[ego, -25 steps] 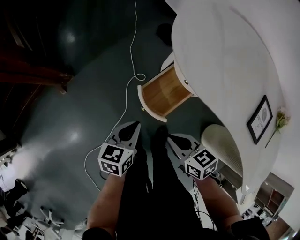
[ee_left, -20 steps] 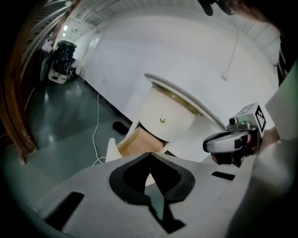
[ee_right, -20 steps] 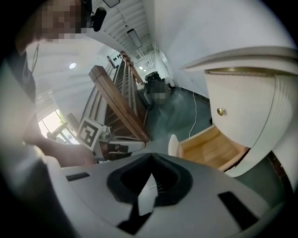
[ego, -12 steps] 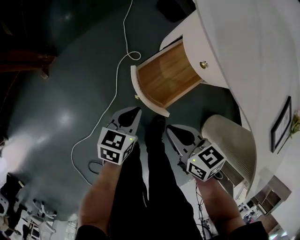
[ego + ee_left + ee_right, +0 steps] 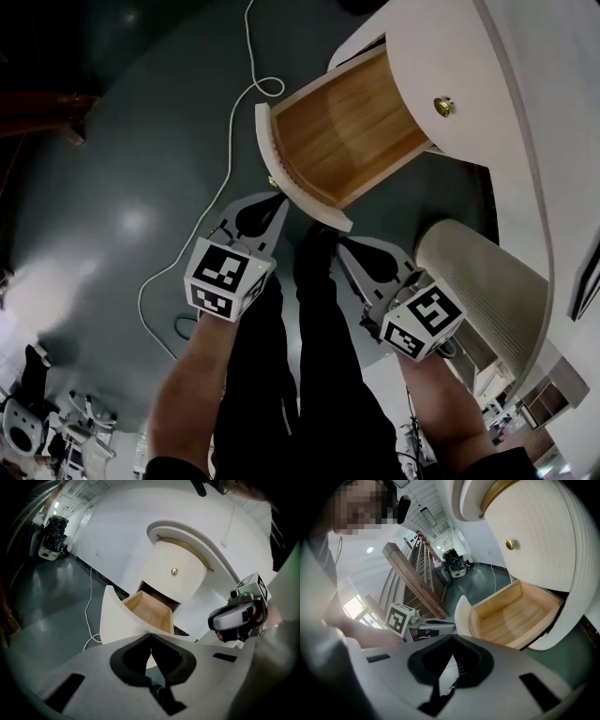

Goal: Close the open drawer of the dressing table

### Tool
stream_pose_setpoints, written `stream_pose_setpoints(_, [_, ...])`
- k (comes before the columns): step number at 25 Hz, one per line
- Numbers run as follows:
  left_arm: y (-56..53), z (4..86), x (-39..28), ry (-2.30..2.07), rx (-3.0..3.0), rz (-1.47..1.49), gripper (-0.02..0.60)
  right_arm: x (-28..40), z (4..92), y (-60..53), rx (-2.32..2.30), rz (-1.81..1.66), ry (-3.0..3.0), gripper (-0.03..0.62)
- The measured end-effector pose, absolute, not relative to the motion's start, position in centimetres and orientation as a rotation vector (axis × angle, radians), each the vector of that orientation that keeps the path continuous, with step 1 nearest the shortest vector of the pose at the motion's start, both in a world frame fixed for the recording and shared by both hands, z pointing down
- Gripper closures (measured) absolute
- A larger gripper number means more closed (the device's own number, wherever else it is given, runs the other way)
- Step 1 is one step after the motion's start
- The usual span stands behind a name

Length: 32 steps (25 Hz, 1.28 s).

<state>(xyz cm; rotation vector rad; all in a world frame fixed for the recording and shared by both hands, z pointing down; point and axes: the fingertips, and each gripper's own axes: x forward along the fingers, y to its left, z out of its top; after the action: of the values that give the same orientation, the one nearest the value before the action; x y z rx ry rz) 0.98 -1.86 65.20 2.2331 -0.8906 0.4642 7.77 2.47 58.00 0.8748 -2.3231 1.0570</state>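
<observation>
Drawer, lower, standing open: closing not yet begun

Item: drawer (image 5: 337,141) of the white table (image 5: 525,112), pulled well out over the dark floor (image 5: 122,225). The wooden tray is bare inside. The curved white front faces the person and carries a small brass knob (image 5: 273,181) at its middle.

Handling (judged): rigid wood, empty, so probably light and easy to slide. The painted front looks smooth and rounded, so a tip set off-centre may skid sideways or skew the box in its opening. The best contact is a flat push on the front beside the knob. No grip is needed.

Tools: left tool (image 5: 274,199) has its jaws together with nothing between them, the tips just short of the drawer front near the knob. The right tool (image 5: 341,246) is likewise closed and empty, lower and further from the front's right end.

Edges and room: the upper drawer front (image 5: 450,84), with its own brass knob (image 5: 443,106), overhangs the tray's rear. Travel runs straight back under it. A white cable (image 5: 246,103) lies on the floor to the left, apart from the drawer. A ribbed cream stool (image 5: 478,281) stands just beside the right tool, which narrows that side. The person's dark-trousered legs (image 5: 309,375) stand between the two tools.
</observation>
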Motion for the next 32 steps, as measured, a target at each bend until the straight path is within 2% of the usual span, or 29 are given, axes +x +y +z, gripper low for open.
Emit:
stream_pose_setpoints(7, [-3.1, 65.2, 2.3, -0.898, 2.229, 0.442, 0.574, 9.5, 58.5, 2.3, 0.908, 1.052, -2.325, 0.588])
stream_pose_setpoints(22, [-8.8, 64.8, 9.5, -0.786, 2.288, 0.472, 0.574, 13.7, 58.3, 0.6, 1.032, 1.046, -2.325, 0.588])
stream_pose_setpoints(32, [-11.9, 64.7, 13.2, -0.779, 2.339, 0.412, 0.574, 12.9, 58.0, 1.9, 0.976, 1.036, -2.353, 0.588])
